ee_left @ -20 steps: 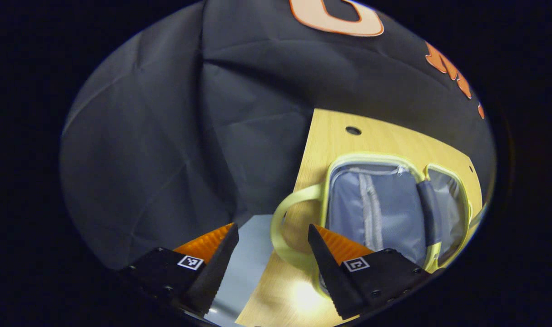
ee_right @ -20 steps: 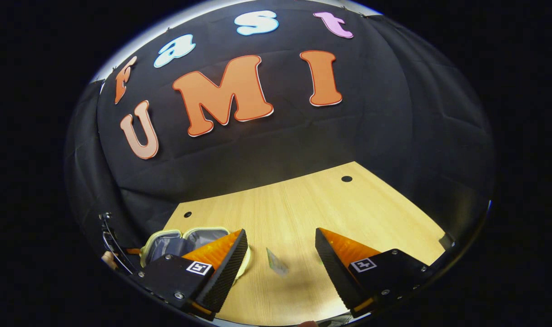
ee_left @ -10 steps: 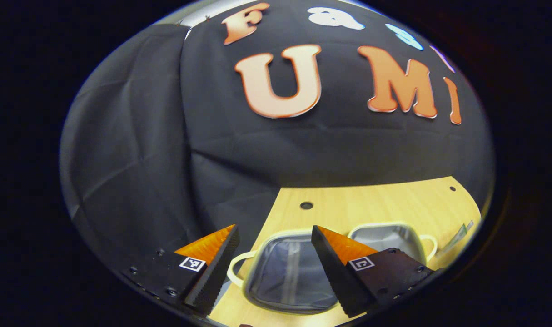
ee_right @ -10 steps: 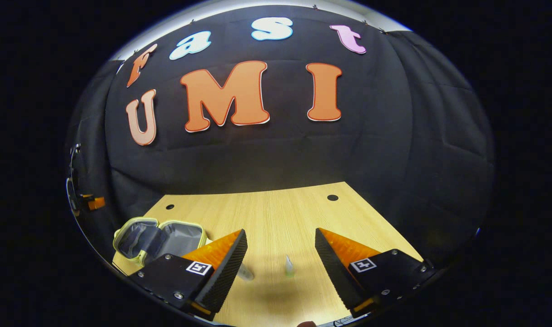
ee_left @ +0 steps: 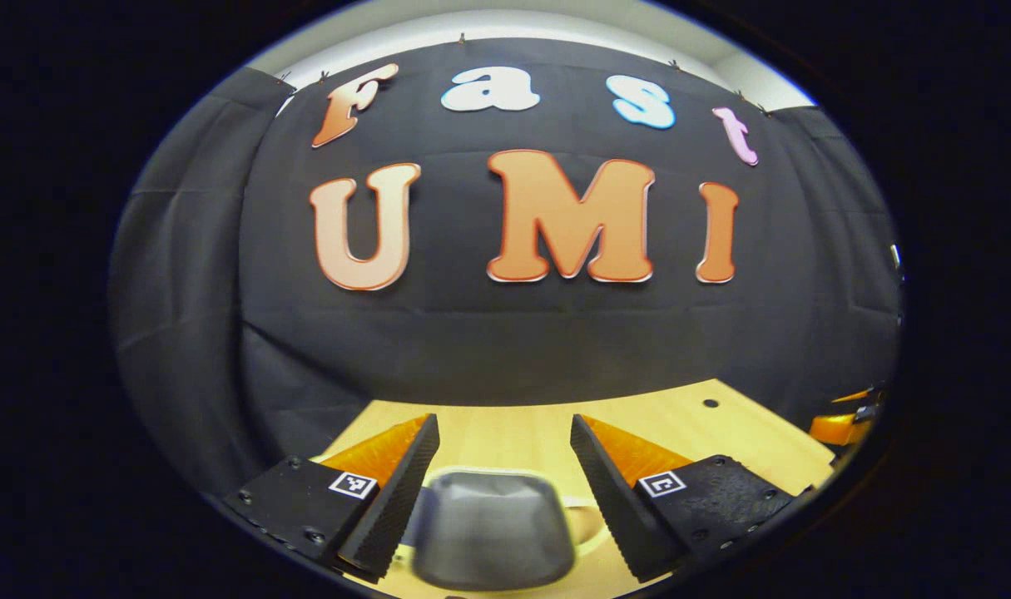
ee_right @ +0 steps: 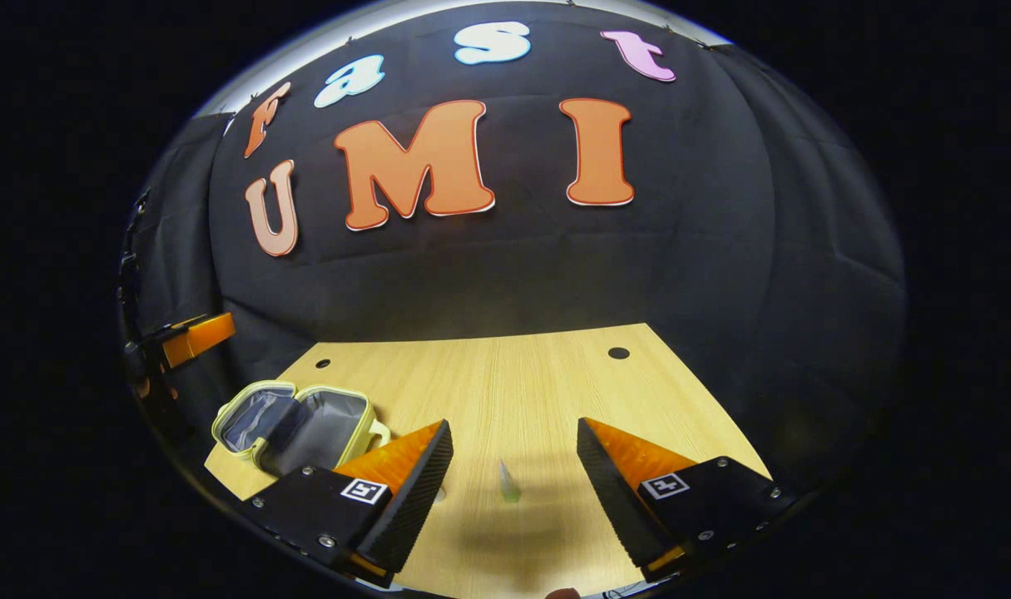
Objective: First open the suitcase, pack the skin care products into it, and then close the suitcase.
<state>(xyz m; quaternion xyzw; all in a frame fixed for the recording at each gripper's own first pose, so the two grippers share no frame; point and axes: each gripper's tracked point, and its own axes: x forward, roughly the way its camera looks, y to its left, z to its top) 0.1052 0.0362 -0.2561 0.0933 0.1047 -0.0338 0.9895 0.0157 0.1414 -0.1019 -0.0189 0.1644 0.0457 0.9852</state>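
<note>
1. Against the pictures from a second ago, the left gripper view has swung up from looking down onto the suitcase to facing the booth's wall; the case now shows blurred at the near edge, between the left gripper's fingers but not touched by them.
2. The left gripper's fingers stand wide apart and hold nothing.
3. The right gripper is likewise spread wide and empty. Its view has shifted less: the suitcase, earlier tucked behind its left finger, now lies clear of it, farther off to the left.
4. In the right gripper view the suitcase lies open on the wooden table, both grey-lined halves up, near the table's left edge, its pale green handle toward the middle.
5. A small skin care tube stands on the table between the right gripper's fingers, apart from both and well apart from the suitcase.
6. The table's middle and far right are bare wood with two small holes near the far edge.
7. The left gripper also shows at the far left of the right gripper view, above and beyond the suitcase.
</note>
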